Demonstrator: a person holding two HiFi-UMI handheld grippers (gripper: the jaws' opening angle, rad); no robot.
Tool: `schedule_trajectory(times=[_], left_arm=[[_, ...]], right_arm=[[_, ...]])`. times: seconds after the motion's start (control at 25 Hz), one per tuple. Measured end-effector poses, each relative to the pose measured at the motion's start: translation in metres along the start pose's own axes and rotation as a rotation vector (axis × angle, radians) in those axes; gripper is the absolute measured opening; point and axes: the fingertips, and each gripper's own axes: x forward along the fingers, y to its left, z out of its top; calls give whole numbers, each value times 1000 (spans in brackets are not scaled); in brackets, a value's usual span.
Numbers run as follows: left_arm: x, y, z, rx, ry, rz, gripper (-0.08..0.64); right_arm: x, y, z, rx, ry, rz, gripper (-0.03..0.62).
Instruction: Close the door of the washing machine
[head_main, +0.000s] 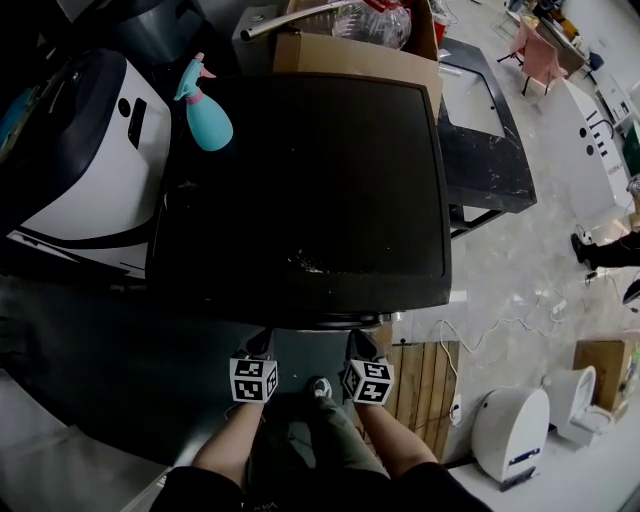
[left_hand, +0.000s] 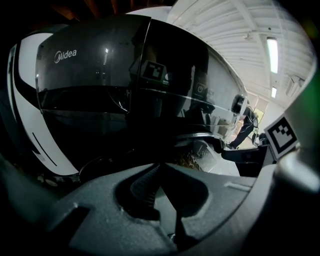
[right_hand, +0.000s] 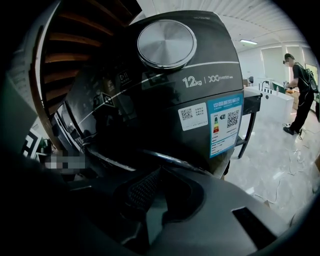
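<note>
Left hand-held gripper (left_hand: 156, 167) and right hand-held gripper (right_hand: 160, 171) are both pinched shut on nothing, right by the glossy dark door (left_hand: 175, 95) of the big black washing machine (head_main: 300, 180) straight ahead, so imo the closing push isn't finished.

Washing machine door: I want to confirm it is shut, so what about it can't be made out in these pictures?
- Head view: the washing machine's top covers its front, so the door is unseen. It also hides the fingers of the left gripper and right gripper.
- Left gripper view: reflections and shadow on the dark glossy panel hide any door seam.
- Right gripper view: below-left of the knob the front is in shadow, so no latch is readable.
</note>
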Motion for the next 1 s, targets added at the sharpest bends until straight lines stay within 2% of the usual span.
schedule_trajectory(times=[0.28, 0.52, 0.64, 0.8, 1.0], left_arm=[[1, -1, -3, 23, 10, -6, 8], [-2, -10, -8, 23, 38, -20, 6], [-14, -21, -12, 32, 33, -52, 6], [-38, -36, -17, 82, 30, -111, 6], [-78, -43, -19, 115, 10, -159, 6]], right_arm=[[-1, 0, -2, -43, 1, 28, 2], [-5, 3, -2, -26, 23, 58, 0], [-17, 7, -7, -30, 32, 56, 0], [-44, 13, -14, -26, 28, 40, 0], [-83, 30, -17, -30, -17, 27, 0]])
